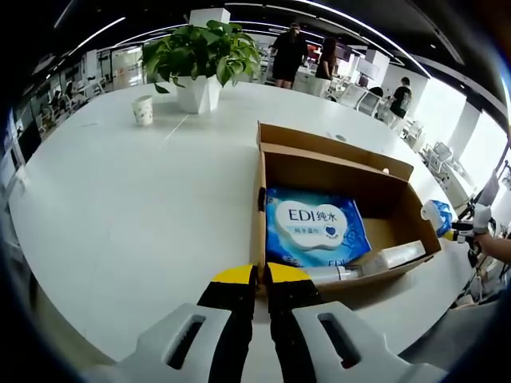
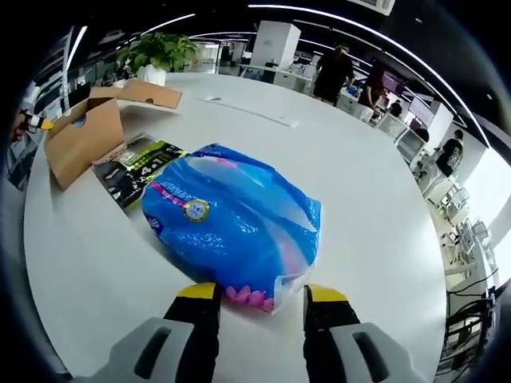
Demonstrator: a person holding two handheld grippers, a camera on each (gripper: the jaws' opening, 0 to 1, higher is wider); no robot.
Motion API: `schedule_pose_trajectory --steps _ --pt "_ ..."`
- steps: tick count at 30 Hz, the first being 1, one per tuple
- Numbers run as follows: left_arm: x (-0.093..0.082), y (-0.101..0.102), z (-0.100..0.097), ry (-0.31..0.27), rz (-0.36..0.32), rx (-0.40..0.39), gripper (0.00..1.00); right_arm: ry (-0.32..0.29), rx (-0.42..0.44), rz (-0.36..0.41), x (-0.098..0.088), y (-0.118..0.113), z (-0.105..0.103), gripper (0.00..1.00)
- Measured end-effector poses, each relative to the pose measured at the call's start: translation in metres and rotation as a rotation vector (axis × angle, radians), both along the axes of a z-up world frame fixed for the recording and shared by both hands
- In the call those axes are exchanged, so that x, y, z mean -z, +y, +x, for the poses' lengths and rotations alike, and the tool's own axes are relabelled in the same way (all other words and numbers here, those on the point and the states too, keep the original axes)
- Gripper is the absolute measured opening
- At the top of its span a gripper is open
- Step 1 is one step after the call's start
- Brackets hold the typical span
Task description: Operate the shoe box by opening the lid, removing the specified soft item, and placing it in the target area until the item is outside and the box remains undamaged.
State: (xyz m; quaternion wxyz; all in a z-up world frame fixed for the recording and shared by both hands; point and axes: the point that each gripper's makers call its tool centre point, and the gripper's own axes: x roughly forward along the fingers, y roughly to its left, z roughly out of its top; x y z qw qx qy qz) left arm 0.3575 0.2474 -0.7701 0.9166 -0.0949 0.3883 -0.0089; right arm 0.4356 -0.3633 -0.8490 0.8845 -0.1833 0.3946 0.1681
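In the left gripper view our left gripper sits bottom centre, jaws nearly together, gripping nothing — just before the open shoe box at centre right. In the right gripper view our right gripper stands parted around the blue soft pack at centre, on the white table.

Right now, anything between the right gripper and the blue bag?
Nothing visible. The right gripper is open, jaws on either side of the blue bag's near end on the white table. The dark packet lies beyond it, towards the shoe box.
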Motion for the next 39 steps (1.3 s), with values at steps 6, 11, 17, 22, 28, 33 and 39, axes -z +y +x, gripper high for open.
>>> schedule_pose_trajectory --steps 6,11,17,22,28,33,39 --pt "0.000 0.000 0.000 0.000 0.002 0.000 0.03 0.003 -0.009 -0.010 -0.001 0.001 0.003 0.39" --pt "0.000 0.000 0.000 -0.001 0.004 0.001 0.03 0.005 -0.010 -0.013 0.000 0.001 0.004 0.39" --pt "0.000 -0.001 0.000 0.000 0.002 0.004 0.03 0.007 -0.005 -0.015 0.000 -0.002 0.004 0.39" --pt "0.000 -0.001 0.000 -0.001 0.002 0.007 0.03 0.005 -0.001 -0.012 -0.001 -0.002 0.001 0.40" --pt "-0.001 -0.002 0.000 -0.002 0.008 0.013 0.03 0.001 0.002 -0.012 -0.006 -0.001 -0.005 0.40" --pt "-0.001 -0.002 -0.001 -0.011 0.010 0.031 0.03 0.000 0.006 -0.010 -0.007 -0.001 -0.011 0.42" --pt "-0.001 -0.002 0.000 -0.016 0.023 0.048 0.03 -0.009 0.016 -0.005 -0.014 -0.001 -0.018 0.43"
